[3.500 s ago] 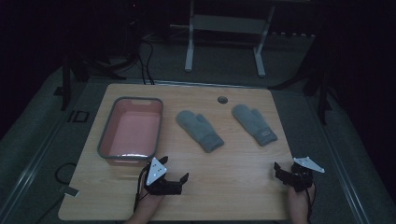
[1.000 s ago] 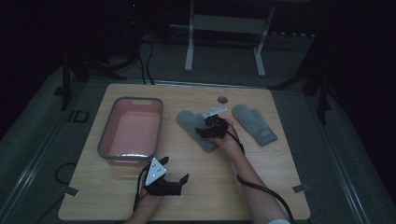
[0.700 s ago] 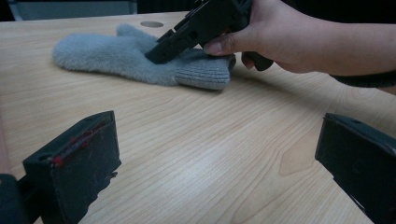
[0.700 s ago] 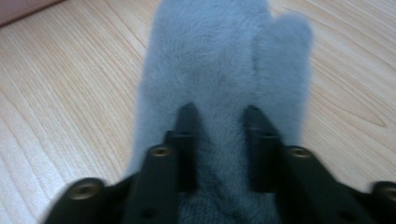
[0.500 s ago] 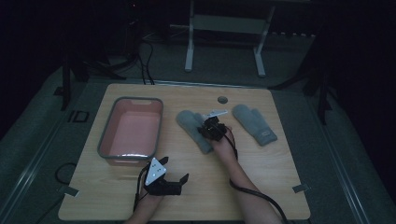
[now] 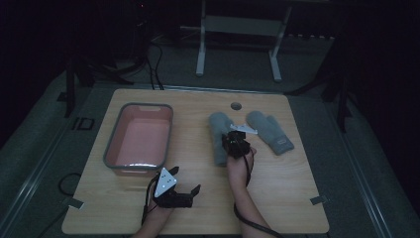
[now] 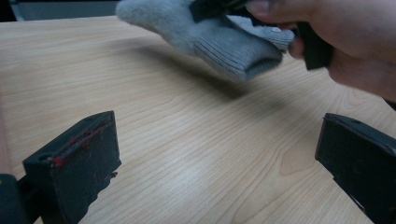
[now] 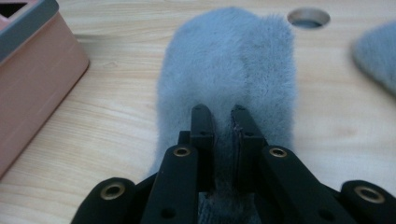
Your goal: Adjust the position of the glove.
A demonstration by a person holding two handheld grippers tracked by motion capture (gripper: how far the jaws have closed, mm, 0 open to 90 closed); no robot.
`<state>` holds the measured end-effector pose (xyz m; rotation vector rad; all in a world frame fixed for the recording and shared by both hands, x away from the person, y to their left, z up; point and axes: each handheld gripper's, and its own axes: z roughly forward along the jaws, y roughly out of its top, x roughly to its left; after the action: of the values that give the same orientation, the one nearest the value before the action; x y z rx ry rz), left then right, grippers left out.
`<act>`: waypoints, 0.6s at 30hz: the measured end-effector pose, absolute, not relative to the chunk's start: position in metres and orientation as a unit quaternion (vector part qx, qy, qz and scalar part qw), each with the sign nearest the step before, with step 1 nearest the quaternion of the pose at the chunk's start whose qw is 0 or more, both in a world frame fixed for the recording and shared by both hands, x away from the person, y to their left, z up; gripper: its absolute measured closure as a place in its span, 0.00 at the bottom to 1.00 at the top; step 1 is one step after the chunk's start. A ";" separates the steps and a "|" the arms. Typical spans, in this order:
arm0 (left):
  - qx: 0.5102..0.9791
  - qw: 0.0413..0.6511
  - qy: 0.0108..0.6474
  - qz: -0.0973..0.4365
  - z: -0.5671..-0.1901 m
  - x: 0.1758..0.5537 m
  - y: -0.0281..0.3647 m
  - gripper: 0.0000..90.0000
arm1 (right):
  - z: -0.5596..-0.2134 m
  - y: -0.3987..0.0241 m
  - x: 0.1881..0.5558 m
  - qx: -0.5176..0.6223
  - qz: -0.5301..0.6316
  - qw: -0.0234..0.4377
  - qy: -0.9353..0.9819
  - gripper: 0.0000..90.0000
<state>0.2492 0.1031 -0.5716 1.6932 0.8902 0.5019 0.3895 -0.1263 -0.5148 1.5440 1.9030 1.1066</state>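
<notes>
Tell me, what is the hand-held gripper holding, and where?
The right hand-held gripper pinches the left grey mitten near its cuff end. The left hand-held gripper holds nothing.

Grey fuzzy mitten (image 6: pixel 217 135) (cuff end pinched, lifted) beside pink tub.

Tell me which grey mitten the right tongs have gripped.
The left mitten, nearer the pink tub; the right tongs pinch its cuff. The other mitten lies untouched.

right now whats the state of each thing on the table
left mitten: pinched at its cuff, cuff end lifted
right mitten: lying flat, untouched
pink bin: upright, looks empty
right gripper: shut on the left mitten
left gripper: open, holding nothing
</notes>
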 end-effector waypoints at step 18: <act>0.716 0.549 0.374 0.215 -0.572 0.249 0.103 0.00 | -0.544 -0.110 0.379 0.566 0.376 0.191 0.708 0.71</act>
<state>0.2486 0.1029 -0.5716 1.6944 0.8858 0.5080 0.3793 -0.1099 -0.5436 1.5911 1.9880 1.0568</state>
